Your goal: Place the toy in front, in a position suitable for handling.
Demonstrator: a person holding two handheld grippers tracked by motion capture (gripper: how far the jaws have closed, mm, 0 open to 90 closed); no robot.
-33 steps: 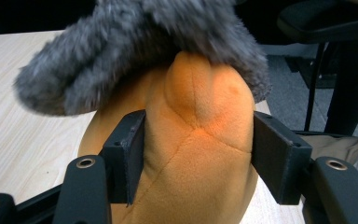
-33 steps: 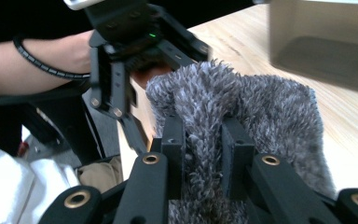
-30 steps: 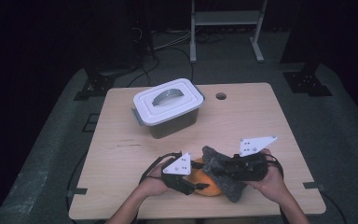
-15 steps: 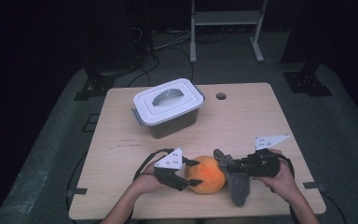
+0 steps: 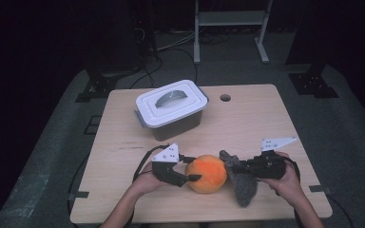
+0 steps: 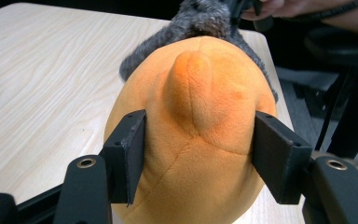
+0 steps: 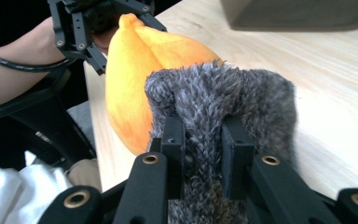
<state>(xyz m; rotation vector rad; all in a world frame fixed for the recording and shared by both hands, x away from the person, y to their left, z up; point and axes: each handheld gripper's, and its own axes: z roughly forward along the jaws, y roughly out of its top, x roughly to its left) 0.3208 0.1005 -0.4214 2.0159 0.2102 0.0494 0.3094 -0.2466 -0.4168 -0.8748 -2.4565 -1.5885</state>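
On the wooden table [image 5: 247,123], at six o'clock, our left gripper [image 6: 196,154] clamps the orange plush [image 5: 206,173], our right gripper [image 7: 203,149] pinches its grey fur [image 5: 241,183]; next we likely lift both towards the box [image 5: 171,108] at eleven o'clock.

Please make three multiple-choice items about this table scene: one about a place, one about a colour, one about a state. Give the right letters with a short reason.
1. Where does the white-lidded grey plastic box stand?
A. on the far part of the wooden table, beyond both tools
B. between the two tools
C. on the floor

2. What colour is the round plush toy between the tools?
A. green
B. orange
C. white

3. What is the state of the right tool?
A. wide open above the table
B. shut on the box handle
C. shut on the grey fuzzy fabric piece

Answers: 1 A, the high view shows the box behind the hands. 2 B, the left tool has orange plush between its pads. 3 C, the right gripper view shows grey fur pinched between the pads.
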